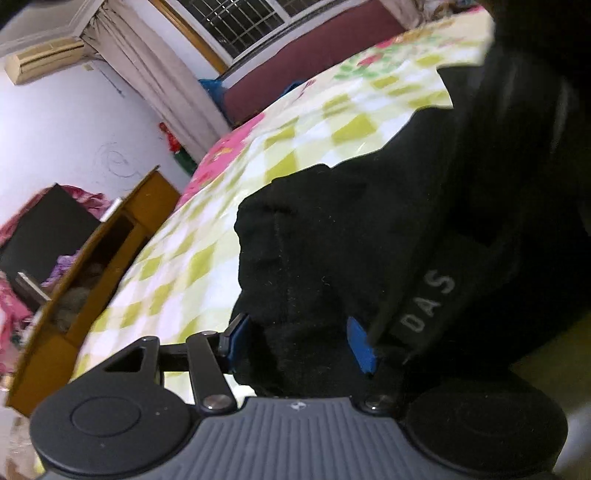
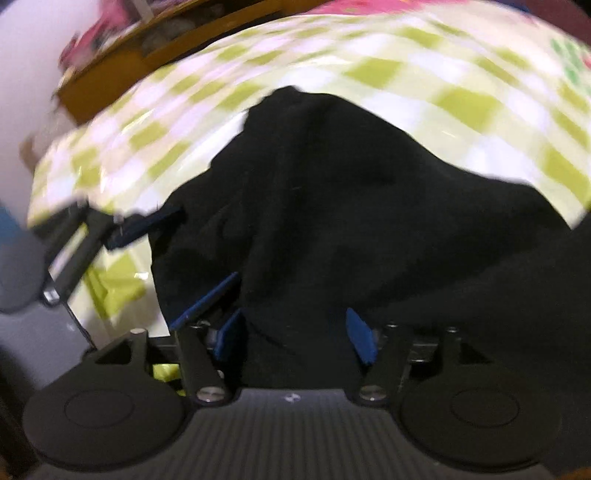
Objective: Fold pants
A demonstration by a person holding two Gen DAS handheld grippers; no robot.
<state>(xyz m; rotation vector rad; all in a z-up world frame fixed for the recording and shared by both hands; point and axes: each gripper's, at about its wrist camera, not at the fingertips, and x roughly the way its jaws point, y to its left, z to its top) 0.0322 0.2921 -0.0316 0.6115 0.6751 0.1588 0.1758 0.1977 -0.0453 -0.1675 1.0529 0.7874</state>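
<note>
Black pants (image 1: 332,240) lie bunched on a bed under a green-and-white checked cover (image 1: 221,240); a waistband strip with white letters (image 1: 428,299) runs along their right side. My left gripper (image 1: 298,343) has its blue pads wide apart, with a fold of the black cloth between them. In the right wrist view the pants (image 2: 332,203) form a dark heap on the cover (image 2: 369,74). My right gripper (image 2: 294,338) also stands wide, cloth filling the gap. The left gripper (image 2: 177,262) shows there at the heap's left edge.
A wooden cabinet (image 1: 110,251) with an open compartment stands beside the bed on the left. Behind it are a curtain (image 1: 155,81), a barred window (image 1: 236,22) and a wall air conditioner (image 1: 44,61). A dark blurred mass (image 1: 535,147) fills the right edge.
</note>
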